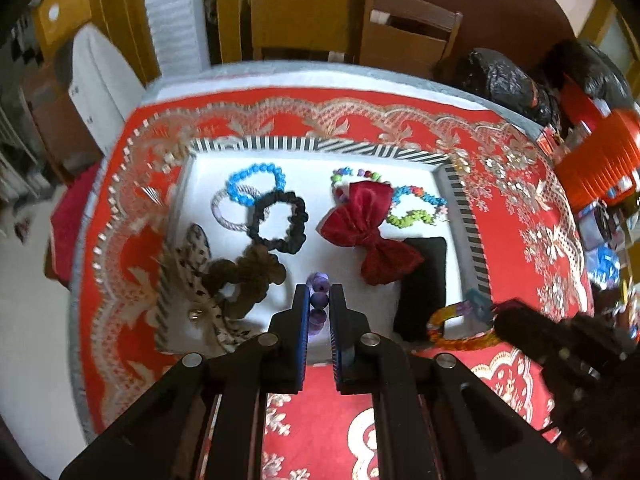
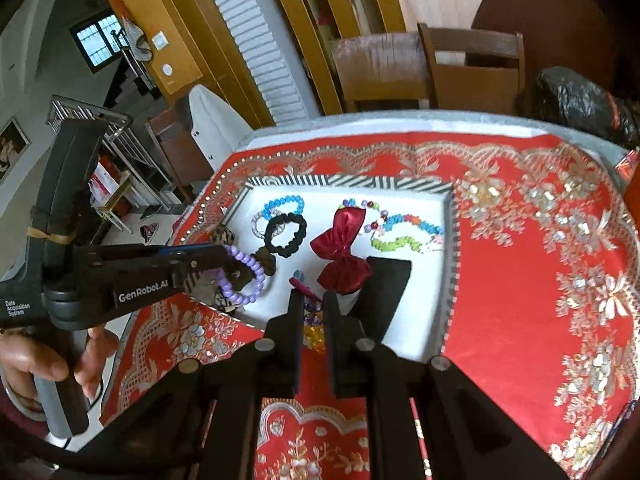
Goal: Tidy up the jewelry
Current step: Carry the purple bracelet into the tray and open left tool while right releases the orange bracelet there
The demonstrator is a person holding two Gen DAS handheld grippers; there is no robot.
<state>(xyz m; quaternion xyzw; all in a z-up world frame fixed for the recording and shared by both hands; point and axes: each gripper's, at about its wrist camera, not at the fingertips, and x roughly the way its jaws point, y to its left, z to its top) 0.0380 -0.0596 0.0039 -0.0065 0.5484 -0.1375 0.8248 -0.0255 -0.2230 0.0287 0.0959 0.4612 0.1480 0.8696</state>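
A white tray (image 1: pixel 280 145) with a striped rim lies on a red embroidered cloth. My left gripper (image 1: pixel 319 292) is shut on a purple bead bracelet (image 1: pixel 318 300) over the tray's near edge; the right wrist view shows that bracelet (image 2: pixel 244 276) hanging as a loop from the left gripper (image 2: pixel 226 259). My right gripper (image 2: pixel 313 300) is shut on a multicoloured bead bracelet (image 2: pixel 310 326), which also shows at the tray's near right corner (image 1: pixel 460 320). In the tray lie a blue bead bracelet (image 1: pixel 256 182), a black scrunchie (image 1: pixel 280 220), a red bow (image 1: pixel 368 236) and a black pad (image 1: pixel 424 284).
A brown scrunchie (image 1: pixel 248 276) and a spotted bow (image 1: pixel 192 264) fill the tray's near left corner. A bright bead string (image 1: pixel 416 204) lies at the tray's far right. Wooden chairs (image 1: pixel 404 36) and black bags (image 1: pixel 508 84) stand behind the table. An orange container (image 1: pixel 600 160) sits at the right.
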